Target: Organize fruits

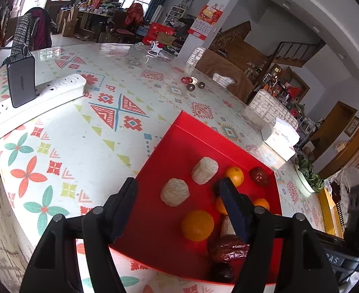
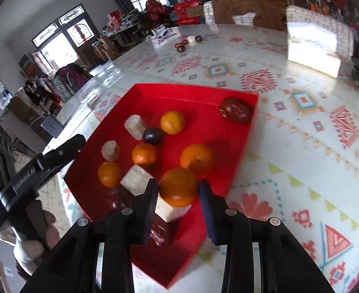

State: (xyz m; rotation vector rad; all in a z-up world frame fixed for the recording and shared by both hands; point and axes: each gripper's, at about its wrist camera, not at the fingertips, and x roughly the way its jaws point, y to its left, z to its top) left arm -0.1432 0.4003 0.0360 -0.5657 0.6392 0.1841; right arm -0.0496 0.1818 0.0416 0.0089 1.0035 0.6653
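- Most of the fruit already lies in the red tray [image 2: 242, 131] on the desk [image 2: 301, 171], so I judge the gathering well along; what remains looks like a few pieces left outside and any sorting by kind.
- My right tongs [image 2: 178, 195] are spread, with a mandarin [image 2: 177, 186] between the fingers; I cannot tell whether the pads touch it, so I would not call it held. It sits on or just above a pale cut chunk [image 2: 169, 211] at the tray's near end.
- My left tongs [image 1: 177, 193] are also spread and hold nothing, hovering over the tray with another mandarin [image 1: 197, 225] just ahead of them.
- Ahead of my right tongs the tray holds four more mandarins, with the biggest [image 2: 197, 159] closest, three more pale chunks, a small dark round fruit [image 2: 152, 135] and a wrinkled red date [image 2: 236, 109] in the far corner.
- Beneath my right tongs' left finger lies another dark red date [image 2: 161, 232], partly hidden.
- The kinds are mixed together in the tray, not grouped.
- Far ahead of both tongs, well apart from the tray, a small cluster of dark fruits [image 2: 186, 42] waits on the desk; I judge these still need bringing in.
- To the left of my left tongs lies a white power strip [image 1: 45, 95] with a charger on it.
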